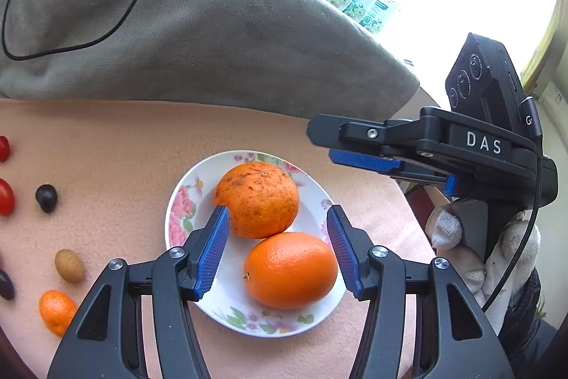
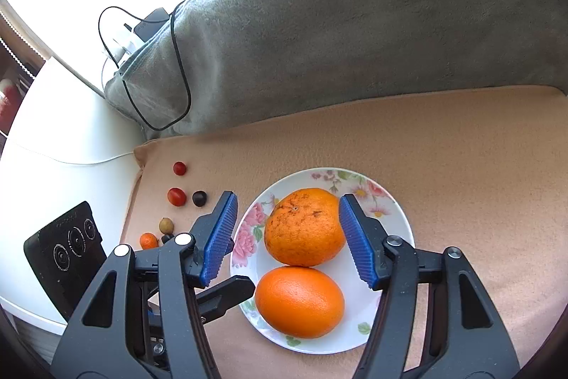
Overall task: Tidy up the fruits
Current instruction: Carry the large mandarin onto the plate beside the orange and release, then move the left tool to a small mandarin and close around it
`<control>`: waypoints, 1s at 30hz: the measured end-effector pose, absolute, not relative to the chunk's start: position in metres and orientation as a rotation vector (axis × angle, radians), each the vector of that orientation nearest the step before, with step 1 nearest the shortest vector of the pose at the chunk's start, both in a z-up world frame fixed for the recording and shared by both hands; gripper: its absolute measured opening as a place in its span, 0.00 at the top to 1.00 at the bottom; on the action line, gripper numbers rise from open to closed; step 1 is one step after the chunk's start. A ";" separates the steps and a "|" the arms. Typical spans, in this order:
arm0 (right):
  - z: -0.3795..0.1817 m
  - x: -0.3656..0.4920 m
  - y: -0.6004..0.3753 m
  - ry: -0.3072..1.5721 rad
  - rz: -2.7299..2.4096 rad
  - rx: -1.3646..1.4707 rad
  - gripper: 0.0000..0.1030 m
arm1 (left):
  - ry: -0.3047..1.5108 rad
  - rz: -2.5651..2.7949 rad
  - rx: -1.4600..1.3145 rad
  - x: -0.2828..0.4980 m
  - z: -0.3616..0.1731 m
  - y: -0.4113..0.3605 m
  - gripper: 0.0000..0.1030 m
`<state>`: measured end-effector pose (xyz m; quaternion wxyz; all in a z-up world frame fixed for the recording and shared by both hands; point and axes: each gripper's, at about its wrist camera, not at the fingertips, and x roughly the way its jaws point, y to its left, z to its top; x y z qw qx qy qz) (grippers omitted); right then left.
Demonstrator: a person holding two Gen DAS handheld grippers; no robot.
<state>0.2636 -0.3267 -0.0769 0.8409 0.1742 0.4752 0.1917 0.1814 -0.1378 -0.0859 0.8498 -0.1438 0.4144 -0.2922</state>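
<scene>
A flowered white plate (image 1: 184, 201) (image 2: 397, 219) on the peach cloth holds two oranges side by side: a speckled one (image 1: 257, 199) (image 2: 305, 226) farther off and a smooth one (image 1: 291, 270) (image 2: 300, 301) nearer. My left gripper (image 1: 278, 214) hovers open over the plate, its blue pads clear of both oranges. The right gripper (image 2: 288, 198) (image 1: 321, 144) is open too, straddling the speckled orange without squeezing it. Left of the plate lie small fruits: cherry tomatoes (image 2: 176, 196), a dark grape (image 1: 46, 198), a brownish fruit (image 1: 69, 265) and a tiny orange (image 1: 56, 311).
A grey-green blanket (image 1: 177, 23) with a black cable (image 2: 181, 77) over it bounds the far side of the cloth. The white tabletop (image 2: 71, 130) lies to the left of the cloth. A white-gloved hand (image 1: 504, 254) holds the right gripper.
</scene>
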 end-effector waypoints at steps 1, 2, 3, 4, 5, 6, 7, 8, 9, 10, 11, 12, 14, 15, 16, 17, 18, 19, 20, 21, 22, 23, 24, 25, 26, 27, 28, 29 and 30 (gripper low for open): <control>-0.074 0.262 -0.329 0.996 0.405 0.369 0.39 | 0.872 -0.611 -0.303 0.180 -0.086 -0.137 0.47; -0.072 0.260 -0.331 0.987 0.403 0.370 0.39 | 0.872 -0.608 -0.304 0.180 -0.086 -0.137 0.47; -0.070 0.258 -0.332 0.978 0.402 0.369 0.39 | 0.871 -0.606 -0.304 0.178 -0.087 -0.135 0.47; -0.068 0.256 -0.332 0.971 0.400 0.364 0.39 | 0.871 -0.604 -0.303 0.177 -0.087 -0.134 0.47; -0.066 0.254 -0.332 0.965 0.400 0.357 0.39 | 0.870 -0.601 -0.301 0.175 -0.086 -0.134 0.47; -0.065 0.252 -0.332 0.959 0.399 0.351 0.38 | 0.868 -0.599 -0.297 0.174 -0.086 -0.134 0.47; -0.063 0.250 -0.332 0.954 0.399 0.345 0.39 | 0.865 -0.597 -0.292 0.169 -0.085 -0.132 0.47; -0.062 0.246 -0.332 0.949 0.400 0.342 0.38 | 0.862 -0.596 -0.289 0.167 -0.085 -0.131 0.47; -0.062 0.244 -0.331 0.945 0.403 0.341 0.38 | 0.860 -0.594 -0.288 0.165 -0.084 -0.131 0.47; -0.061 0.241 -0.330 0.942 0.407 0.342 0.38 | 0.856 -0.592 -0.286 0.166 -0.080 -0.131 0.47; -0.061 0.239 -0.329 0.939 0.410 0.339 0.37 | 0.851 -0.589 -0.281 0.165 -0.080 -0.131 0.47; -0.061 0.236 -0.327 0.935 0.410 0.335 0.36 | 0.846 -0.586 -0.276 0.163 -0.079 -0.130 0.47; -0.060 0.230 -0.325 0.918 0.408 0.320 0.28 | 0.836 -0.579 -0.267 0.159 -0.077 -0.129 0.45; -0.060 0.228 -0.323 0.912 0.409 0.313 0.27 | 0.830 -0.576 -0.265 0.157 -0.077 -0.128 0.45; -0.059 0.225 -0.322 0.908 0.411 0.305 0.27 | 0.825 -0.572 -0.263 0.155 -0.076 -0.127 0.45; -0.059 0.223 -0.320 0.905 0.416 0.300 0.27 | 0.819 -0.567 -0.262 0.152 -0.076 -0.125 0.45; -0.058 0.221 -0.319 0.903 0.421 0.299 0.27 | 0.813 -0.561 -0.262 0.150 -0.076 -0.123 0.45; -0.058 0.218 -0.319 0.899 0.428 0.299 0.27 | 0.807 -0.555 -0.261 0.147 -0.076 -0.120 0.45; -0.057 0.216 -0.318 0.896 0.433 0.299 0.27 | 0.802 -0.549 -0.258 0.144 -0.076 -0.117 0.45; -0.057 0.213 -0.318 0.892 0.435 0.296 0.27 | 0.798 -0.540 -0.255 0.141 -0.076 -0.115 0.45; -0.057 0.210 -0.317 0.887 0.437 0.292 0.27 | 0.794 -0.529 -0.253 0.138 -0.076 -0.111 0.45; -0.057 0.207 -0.315 0.880 0.440 0.287 0.27 | 0.791 -0.519 -0.252 0.135 -0.076 -0.107 0.45; -0.057 0.204 -0.314 0.874 0.442 0.282 0.27 | 0.789 -0.510 -0.256 0.133 -0.076 -0.102 0.45; -0.057 0.202 -0.312 0.869 0.445 0.277 0.27 | 0.787 -0.502 -0.261 0.130 -0.077 -0.098 0.45; -0.058 0.200 -0.309 0.866 0.448 0.270 0.27 | 0.786 -0.492 -0.264 0.127 -0.078 -0.093 0.45; -0.058 0.197 -0.307 0.863 0.453 0.263 0.27 | 0.783 -0.480 -0.264 0.124 -0.078 -0.088 0.45; -0.059 0.195 -0.303 0.861 0.461 0.256 0.27 | 0.781 -0.468 -0.262 0.120 -0.079 -0.083 0.45; -0.059 0.192 -0.300 0.860 0.468 0.247 0.27 | 0.779 -0.457 -0.260 0.117 -0.079 -0.078 0.45; -0.060 0.189 -0.296 0.857 0.476 0.236 0.27 | 0.779 -0.444 -0.261 0.113 -0.081 -0.073 0.45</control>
